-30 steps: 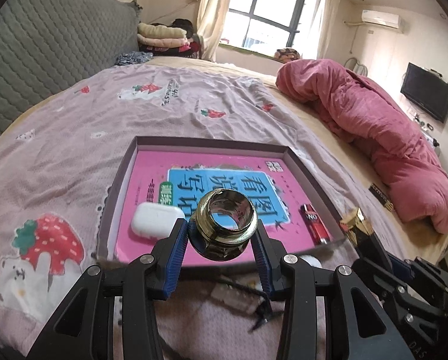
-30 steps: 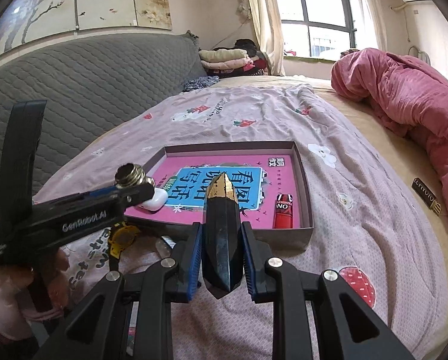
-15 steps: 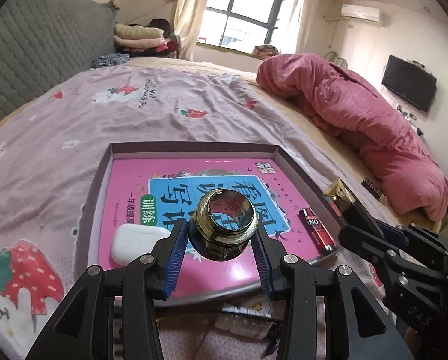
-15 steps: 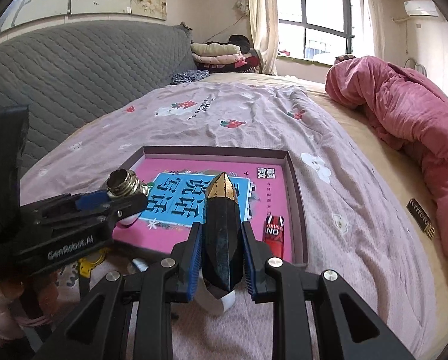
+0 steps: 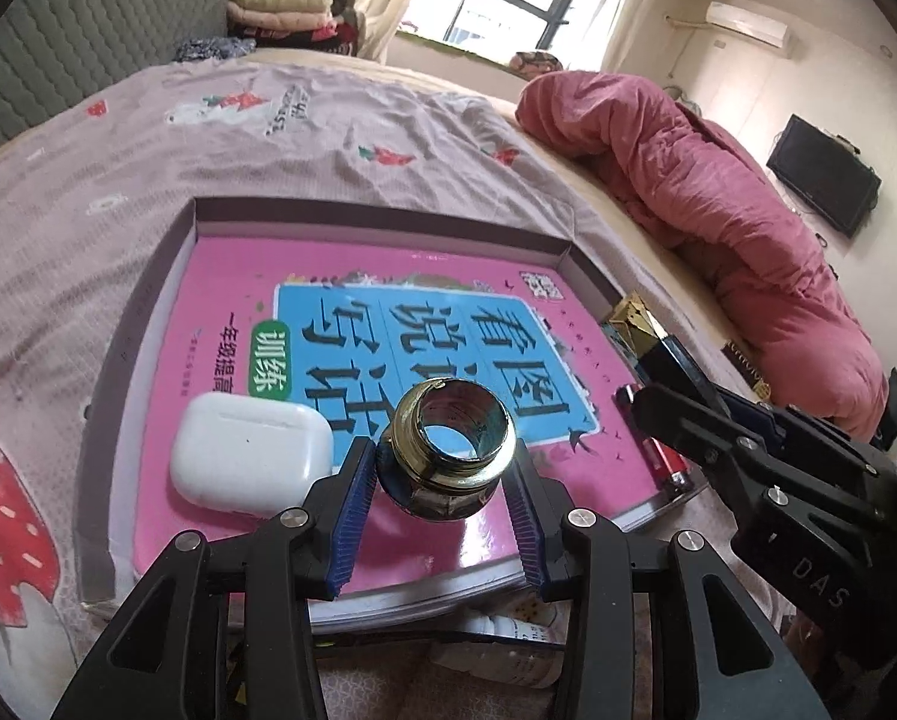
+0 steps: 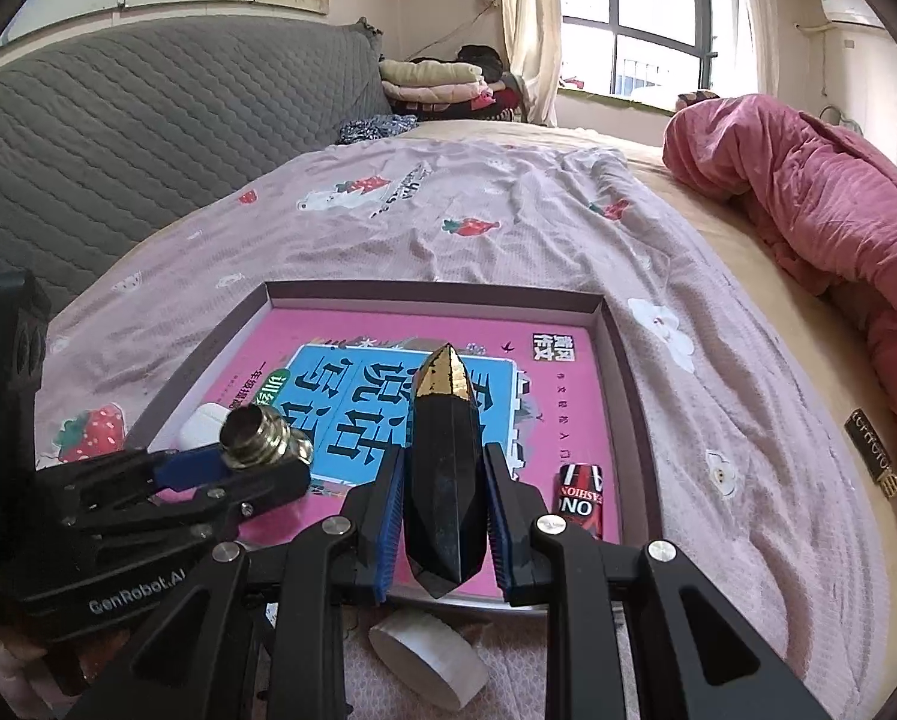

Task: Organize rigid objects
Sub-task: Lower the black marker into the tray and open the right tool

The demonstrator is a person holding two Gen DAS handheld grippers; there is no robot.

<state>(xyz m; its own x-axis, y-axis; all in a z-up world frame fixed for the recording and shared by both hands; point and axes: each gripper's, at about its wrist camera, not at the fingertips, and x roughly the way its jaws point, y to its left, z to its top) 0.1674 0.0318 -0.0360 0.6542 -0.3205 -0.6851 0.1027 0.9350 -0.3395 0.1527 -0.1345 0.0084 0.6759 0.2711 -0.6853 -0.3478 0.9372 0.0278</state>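
Note:
My left gripper (image 5: 445, 474) is shut on a small dark glass bottle with a gold threaded neck (image 5: 446, 447), held over the near edge of the pink book (image 5: 328, 324) that lies in a shallow grey tray (image 5: 148, 276). The bottle also shows in the right wrist view (image 6: 259, 435). My right gripper (image 6: 442, 510) is shut on a faceted black cap with a gold tip (image 6: 443, 456), held over the tray's near right part. The cap also shows in the left wrist view (image 5: 631, 330). A white earbud case (image 5: 250, 456) and a red lighter (image 6: 580, 498) lie on the book.
The tray sits on a bed with a pink strawberry-print sheet (image 6: 478, 222). A rumpled pink duvet (image 6: 820, 192) lies at the right. A white roll (image 6: 430, 657) and a white bottle (image 5: 502, 657) lie on the sheet below the grippers. A small black-and-gold item (image 6: 871, 459) lies far right.
Both grippers have moved forward over the tray, which now looms larger. The bottle and cap stay gripped. The left gripper now tilts down toward the book.

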